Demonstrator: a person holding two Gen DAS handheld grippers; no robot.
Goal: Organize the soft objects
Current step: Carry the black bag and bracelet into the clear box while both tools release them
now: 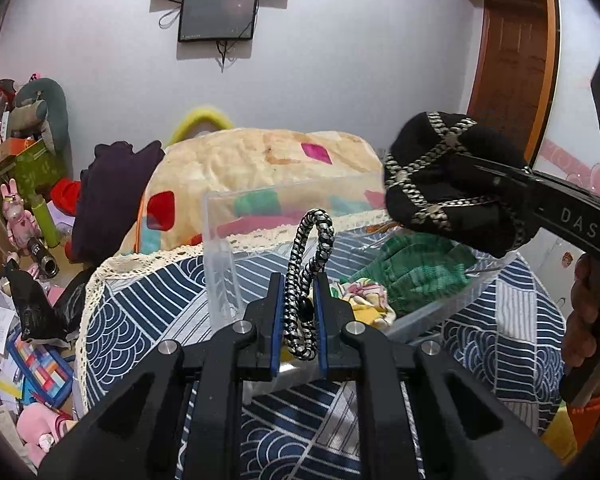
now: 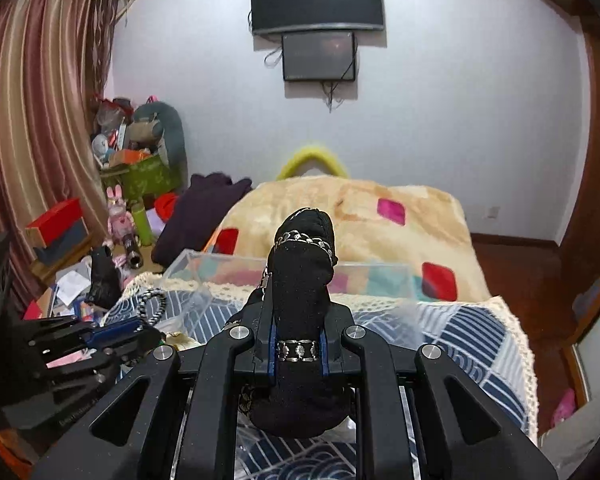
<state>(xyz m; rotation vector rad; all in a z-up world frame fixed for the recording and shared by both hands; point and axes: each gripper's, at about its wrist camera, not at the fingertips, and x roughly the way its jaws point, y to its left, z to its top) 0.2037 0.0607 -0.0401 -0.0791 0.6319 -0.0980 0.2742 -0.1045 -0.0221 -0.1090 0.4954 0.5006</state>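
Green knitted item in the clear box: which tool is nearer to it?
Left. The left tool, gripping the braided cord, sits just beside the green knitted item; the right tool, holding the black hat, hangs above it.

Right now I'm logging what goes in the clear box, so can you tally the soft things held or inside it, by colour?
Black-and-white: 1, the braided cord loop held in the left gripper
Black: 1, the silver-trimmed knit piece held in the right gripper
Green: 1, the knitted piece in the clear plastic box
Floral yellow-pink: 1, the cloth in the box
Total: 4
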